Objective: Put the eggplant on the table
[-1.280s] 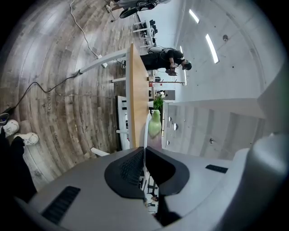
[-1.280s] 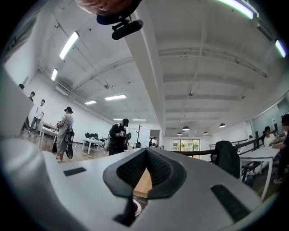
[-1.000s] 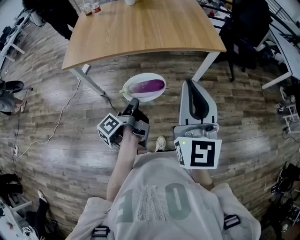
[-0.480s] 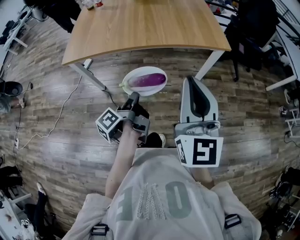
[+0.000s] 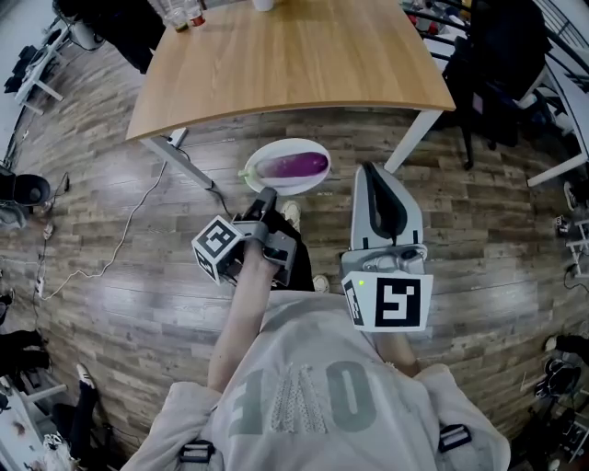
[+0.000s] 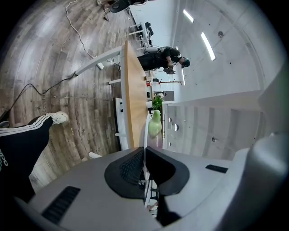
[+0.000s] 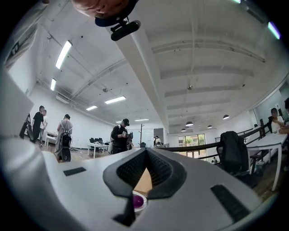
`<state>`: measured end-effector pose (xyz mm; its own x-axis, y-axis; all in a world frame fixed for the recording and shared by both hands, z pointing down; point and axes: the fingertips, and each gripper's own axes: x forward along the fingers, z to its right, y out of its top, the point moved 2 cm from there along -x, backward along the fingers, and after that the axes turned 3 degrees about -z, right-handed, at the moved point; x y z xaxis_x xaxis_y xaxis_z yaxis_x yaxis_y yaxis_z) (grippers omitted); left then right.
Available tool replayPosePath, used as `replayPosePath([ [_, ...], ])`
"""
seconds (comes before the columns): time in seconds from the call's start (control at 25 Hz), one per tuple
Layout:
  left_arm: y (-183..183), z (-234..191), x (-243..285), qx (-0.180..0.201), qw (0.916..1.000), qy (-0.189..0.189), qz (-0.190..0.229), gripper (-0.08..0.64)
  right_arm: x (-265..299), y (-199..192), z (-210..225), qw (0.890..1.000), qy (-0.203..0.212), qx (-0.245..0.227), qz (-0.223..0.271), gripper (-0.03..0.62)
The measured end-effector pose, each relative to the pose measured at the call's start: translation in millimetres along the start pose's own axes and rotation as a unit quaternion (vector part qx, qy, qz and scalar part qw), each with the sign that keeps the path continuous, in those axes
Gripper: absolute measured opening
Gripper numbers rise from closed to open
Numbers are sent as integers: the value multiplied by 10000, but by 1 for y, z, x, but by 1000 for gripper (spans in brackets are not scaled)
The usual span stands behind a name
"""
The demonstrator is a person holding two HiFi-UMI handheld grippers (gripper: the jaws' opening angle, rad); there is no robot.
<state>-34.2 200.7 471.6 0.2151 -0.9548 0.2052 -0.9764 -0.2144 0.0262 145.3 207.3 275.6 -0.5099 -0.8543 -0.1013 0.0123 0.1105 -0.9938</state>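
Note:
A purple eggplant with a green stem lies on a white plate, carried in the air above the wooden floor, just short of the wooden table. My left gripper is shut on the plate's near rim. In the left gripper view the plate shows edge-on between the jaws of the left gripper, with the green stem beyond. My right gripper hangs beside the plate at its right, shut and holding nothing. Under the closed jaws of the right gripper the eggplant shows.
The table's white legs stand near the plate on both sides. A cable runs over the floor at left. A black chair is at the right. Bottles stand at the table's far left corner. Several people stand across the room.
Both grippers and the plate with the eggplant have moved on toward the table's near edge. A white shoe has stepped forward under the plate. The grip is unchanged.

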Motion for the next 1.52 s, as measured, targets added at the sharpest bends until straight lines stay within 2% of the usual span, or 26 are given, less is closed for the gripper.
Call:
replayPosePath([
  [0.32, 9, 1, 36, -30, 9999, -44, -91, 18, 30, -4, 20, 9998, -142, -77, 93, 18],
  [0.68, 36, 1, 81, -117, 9999, 21, -23, 18, 80, -13, 21, 9997, 46, -217, -55, 18],
  [0.88, 64, 3, 117, -215, 9997, 78, 23, 18, 121, -19, 24, 9997, -2, -212, -136, 18],
  [1.08, 93, 19, 166, -131, 9998, 144, -68, 18, 175, -30, 37, 9991, -71, -291, -305, 18],
  [1.52, 188, 56, 253, 81, 9996, 218, -143, 18, 314, -36, 37, 9982, -232, -310, -455, 18],
])
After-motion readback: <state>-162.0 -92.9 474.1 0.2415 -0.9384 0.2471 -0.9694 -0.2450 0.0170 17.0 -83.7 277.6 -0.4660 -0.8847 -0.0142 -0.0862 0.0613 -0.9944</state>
